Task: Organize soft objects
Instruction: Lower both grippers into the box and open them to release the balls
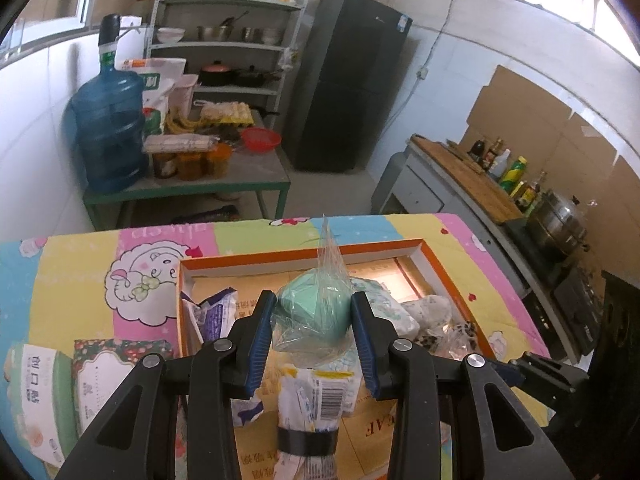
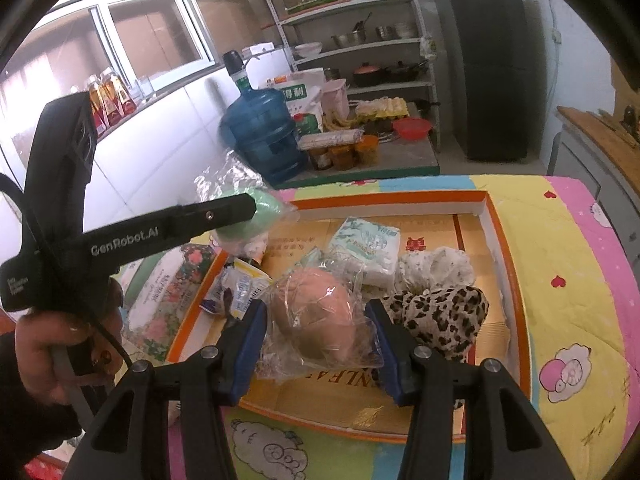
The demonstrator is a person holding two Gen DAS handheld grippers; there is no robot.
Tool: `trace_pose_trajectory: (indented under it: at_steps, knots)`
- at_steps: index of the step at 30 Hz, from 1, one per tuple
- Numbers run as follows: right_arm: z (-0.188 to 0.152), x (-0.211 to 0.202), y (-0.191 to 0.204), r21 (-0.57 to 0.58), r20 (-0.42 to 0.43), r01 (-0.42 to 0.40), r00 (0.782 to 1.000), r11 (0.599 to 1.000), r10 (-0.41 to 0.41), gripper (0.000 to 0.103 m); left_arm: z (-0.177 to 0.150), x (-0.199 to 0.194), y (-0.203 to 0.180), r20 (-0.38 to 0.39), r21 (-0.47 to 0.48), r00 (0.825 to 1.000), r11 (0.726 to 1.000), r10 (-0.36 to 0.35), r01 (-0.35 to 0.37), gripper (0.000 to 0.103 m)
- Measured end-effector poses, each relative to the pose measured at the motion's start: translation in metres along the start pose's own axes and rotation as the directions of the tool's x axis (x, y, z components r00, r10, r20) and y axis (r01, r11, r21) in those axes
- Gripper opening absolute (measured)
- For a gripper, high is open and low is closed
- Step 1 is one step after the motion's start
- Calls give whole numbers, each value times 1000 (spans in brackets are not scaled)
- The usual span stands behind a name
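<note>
Left gripper (image 1: 314, 312): my jaws are clamped on a green sponge ball in a clear bag (image 1: 316, 308), one blue pad on each flank; the bag's twisted neck stands up toward 12 o'clock.
Left load position: held above the orange-rimmed box (image 1: 304, 254), over its near-left part, clear of the contents.
Below the left load: a crumpled white packet with a barcode (image 1: 320, 396) at 6 o'clock; a blue-and-white pouch (image 1: 216, 312) at 9 o'clock against the box wall.
Right gripper (image 2: 318, 316): my jaws grip a pink sponge ball in a clear bag (image 2: 316, 312); its long axis runs roughly 11 to 5 o'clock, across the pads.
Right load position: over the near-centre of the box, seemingly low above the cardboard floor.
Neighbours, right side: a white tissue pack (image 2: 366, 248) at 12 o'clock; a leopard-print cloth (image 2: 444, 316) just beside my right finger at 3 o'clock.
Open room: bare cardboard floor shows at the far end and along the near wall; I judge the near strip the closer drop zone for both hands.
Edge risk: the box's right wall lies at 3 o'clock beyond the cloth; loose bag film may snag on my pads at release.
</note>
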State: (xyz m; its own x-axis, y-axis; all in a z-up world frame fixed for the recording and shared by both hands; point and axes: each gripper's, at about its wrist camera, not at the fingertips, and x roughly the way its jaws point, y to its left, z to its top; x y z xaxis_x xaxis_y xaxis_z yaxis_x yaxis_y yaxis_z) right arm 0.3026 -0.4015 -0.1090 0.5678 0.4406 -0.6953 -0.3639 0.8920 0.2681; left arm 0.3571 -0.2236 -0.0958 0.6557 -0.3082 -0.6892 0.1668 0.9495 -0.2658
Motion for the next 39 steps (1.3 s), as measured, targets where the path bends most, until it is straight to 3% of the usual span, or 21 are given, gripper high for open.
trace_pose_trajectory:
  at_steps: [17,26,31,34,39]
  knots:
    - [-4,37,-4,-70,-80,-4,997,998,-2,51,-2,44,5,-84,-40,996,998,35,-38,39]
    - [-5,50,-13,3,-113,-10,994,1000,10,53,-4,58,10,-133,-75,991,997,18,-28,42]
    - [-4,47,-16,19,-102,9,995,1000,-7,60,-5,51,11,-109,-78,994,997,13,-22,64]
    - [-5,43,-16,27,-97,20,995,999,-17,66,-4,44,11,-89,-74,996,997,18,-24,69]
    - [-5,38,-13,33,-81,37,996,999,-34,66,-4,33,10,-71,-66,997,998,15,-20,69]
